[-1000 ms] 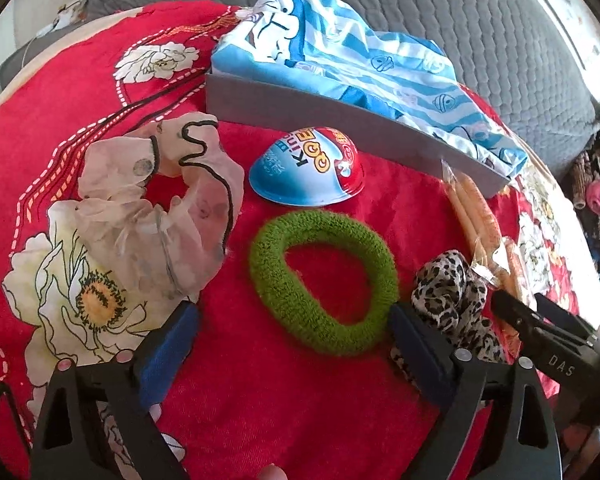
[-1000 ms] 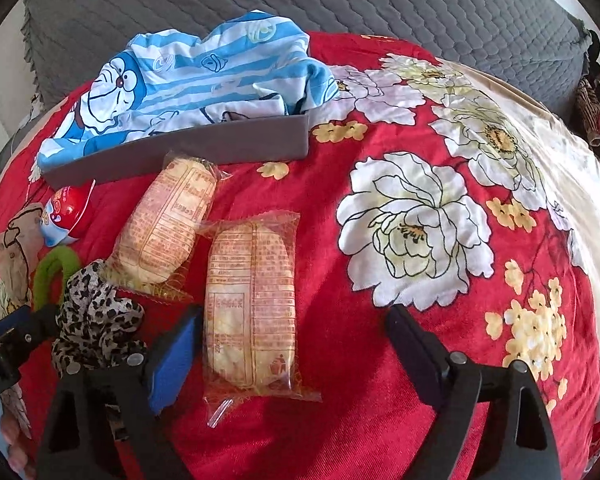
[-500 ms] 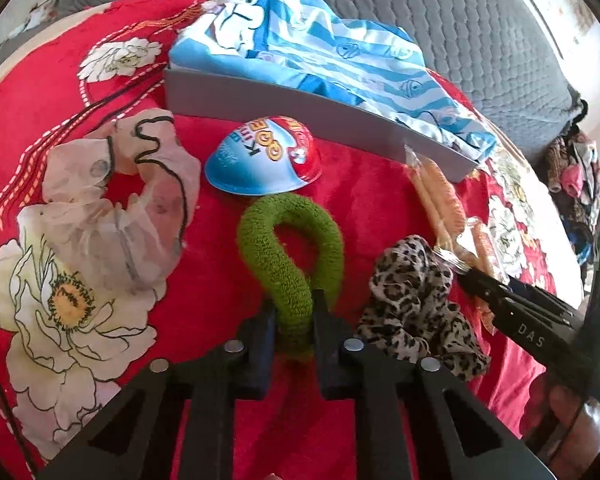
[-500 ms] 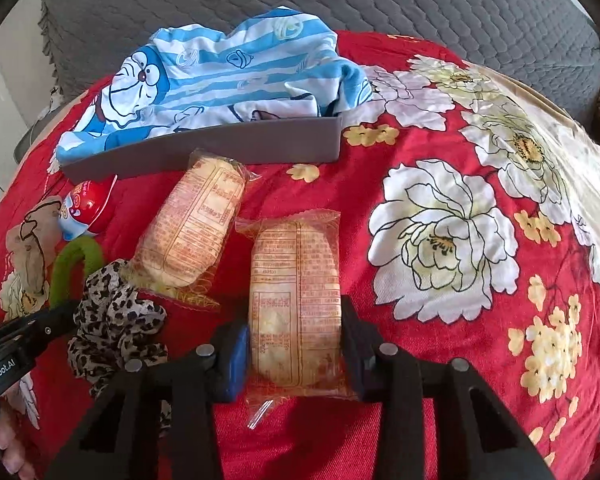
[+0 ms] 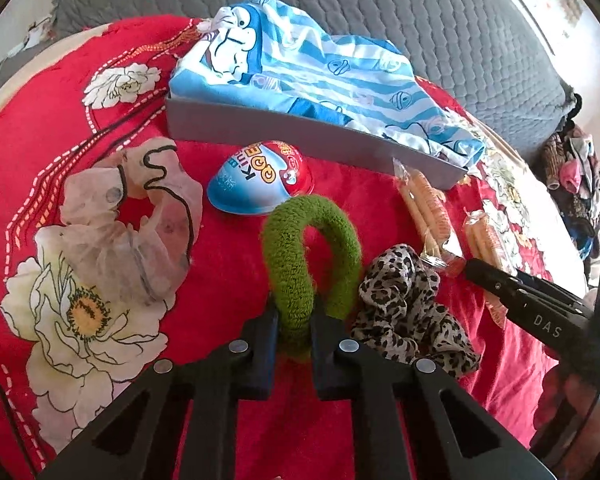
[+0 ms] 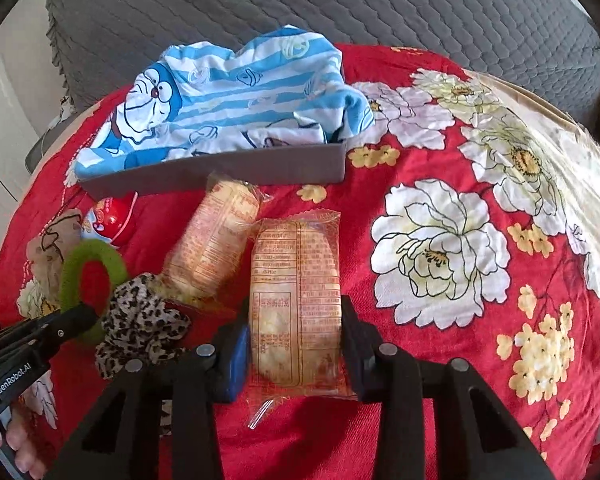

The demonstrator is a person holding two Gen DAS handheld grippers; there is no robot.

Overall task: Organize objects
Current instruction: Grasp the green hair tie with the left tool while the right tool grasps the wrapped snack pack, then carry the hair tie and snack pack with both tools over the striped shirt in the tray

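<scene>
We've got both clamped for the lift: left gripper pinching the green scrunchie at its near end, right gripper squeezing the right-hand snack pack across its near half, grey tray waiting beyond.

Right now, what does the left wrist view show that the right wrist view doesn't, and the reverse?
Only the left wrist view shows the left gripper close up, shut on the green hair tie, and the sheer scrunchie whole. Only the right wrist view shows the right gripper shut on the near snack packet, plus the white flowers to its right. Both show the grey tray with striped cloth, the egg toy, the leopard scrunchie and the far snack packet.
</scene>
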